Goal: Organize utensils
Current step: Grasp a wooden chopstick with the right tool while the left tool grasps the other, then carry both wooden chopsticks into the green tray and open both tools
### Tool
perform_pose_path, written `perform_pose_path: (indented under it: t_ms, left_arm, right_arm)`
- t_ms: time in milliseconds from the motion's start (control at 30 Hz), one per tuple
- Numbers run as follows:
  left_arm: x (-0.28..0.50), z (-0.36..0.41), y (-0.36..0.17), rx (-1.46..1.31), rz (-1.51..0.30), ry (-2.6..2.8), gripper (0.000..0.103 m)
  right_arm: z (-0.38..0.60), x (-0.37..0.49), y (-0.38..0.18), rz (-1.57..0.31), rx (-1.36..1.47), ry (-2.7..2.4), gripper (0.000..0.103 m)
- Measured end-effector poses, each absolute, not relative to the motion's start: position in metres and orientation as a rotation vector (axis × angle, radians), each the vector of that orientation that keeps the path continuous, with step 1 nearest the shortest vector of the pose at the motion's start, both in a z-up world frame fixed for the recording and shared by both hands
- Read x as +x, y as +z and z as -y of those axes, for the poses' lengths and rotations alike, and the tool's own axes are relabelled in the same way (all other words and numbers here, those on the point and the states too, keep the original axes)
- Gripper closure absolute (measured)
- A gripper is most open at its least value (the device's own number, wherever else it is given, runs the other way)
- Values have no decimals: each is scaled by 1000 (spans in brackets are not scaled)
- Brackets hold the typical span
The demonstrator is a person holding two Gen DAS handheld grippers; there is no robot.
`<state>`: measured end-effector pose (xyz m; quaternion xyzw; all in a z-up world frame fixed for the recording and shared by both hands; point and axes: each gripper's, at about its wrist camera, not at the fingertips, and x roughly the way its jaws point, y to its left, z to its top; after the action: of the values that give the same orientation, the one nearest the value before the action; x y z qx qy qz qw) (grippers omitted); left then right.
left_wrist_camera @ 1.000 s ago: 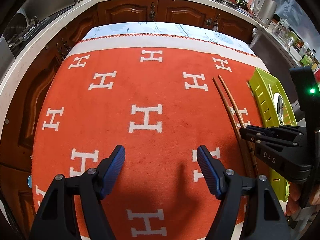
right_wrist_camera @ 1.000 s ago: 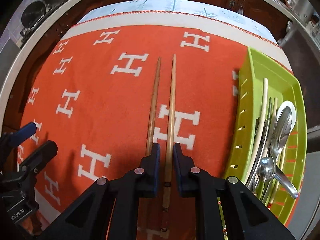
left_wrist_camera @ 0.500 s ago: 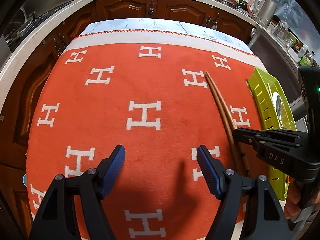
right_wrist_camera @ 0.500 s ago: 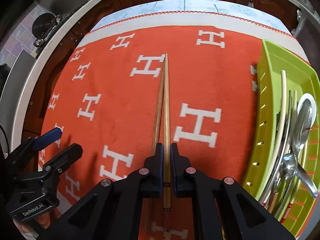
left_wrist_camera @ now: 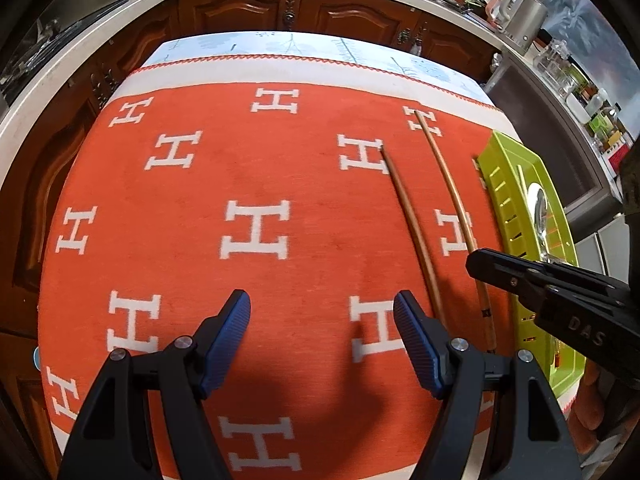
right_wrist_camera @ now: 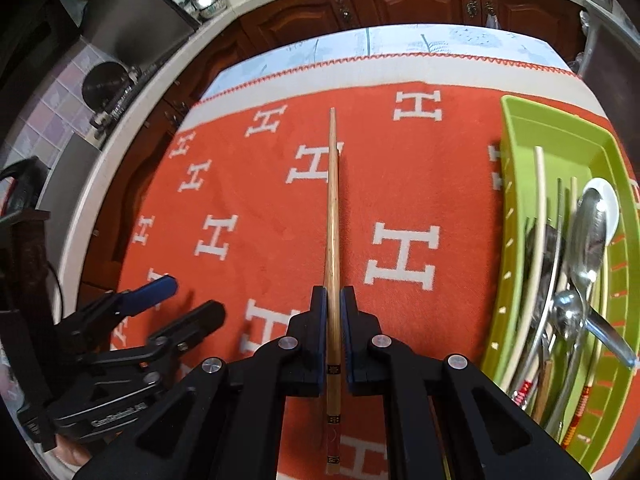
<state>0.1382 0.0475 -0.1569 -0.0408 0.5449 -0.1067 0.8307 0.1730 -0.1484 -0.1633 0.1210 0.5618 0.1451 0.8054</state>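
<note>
**Chopstick pinched near its butt: a tip-heavy carry**

Our right tongs (right_wrist_camera: 333,300) are clenched on one chopstick (right_wrist_camera: 332,220), gripping close to its decorated end, so nearly the whole length sticks out ahead of the pads. Our left tongs (left_wrist_camera: 322,312) are spread wide and grasp nothing, hovering over the cloth (left_wrist_camera: 240,184).

What could go wrong, as we judge it:
- The long free end may swivel or droop in so narrow a pinch, and the stick could slide out.
- On the way to the tray (right_wrist_camera: 520,128), the tip may catch the near wall or knock the cutlery already inside.
- The second chopstick (left_wrist_camera: 408,216) seems to lie loose on the cloth, just beside the held one; a low sweep may roll it.

Count: two tongs; two chopsticks outside the tray, one held and one lying; one tray; one cloth. Inside the tray we make out two metal spoons (right_wrist_camera: 588,232), one white spoon (right_wrist_camera: 606,200) and several sticks too tangled to number.
</note>
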Motion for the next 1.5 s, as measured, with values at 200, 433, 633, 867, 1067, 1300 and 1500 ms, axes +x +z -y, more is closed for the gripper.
perform_pose_path:
  t_ms: [200, 433, 633, 867, 1067, 1300, 1500]
  left_arm:
    - [139, -27, -153, -62, -1168, -251, 31]
    - [145, 0, -154, -44, -1194, -277, 31]
    - [155, 20, -168, -68, -1261, -284, 31]
    - [162, 37, -184, -92, -1305, -262, 31]
    - [159, 56, -184, 18, -1254, -209, 59]
    - [162, 59, -182, -18, -1265, -217, 99]
    - [151, 58, -156, -117, -1293, -332, 99]
  right_arm:
    - [165, 155, -147, -1161, 301, 312, 96]
    - [195, 136, -139, -1133, 352, 296, 96]
    - [217, 123, -138, -1113, 388, 286, 96]
    - [237, 109, -143, -1104, 433, 274, 96]
    - [248, 99, -146, -1095, 459, 262, 96]
    - [254, 88, -148, -1083, 493, 254, 96]
    - [276, 73, -135, -1045, 525, 232, 96]
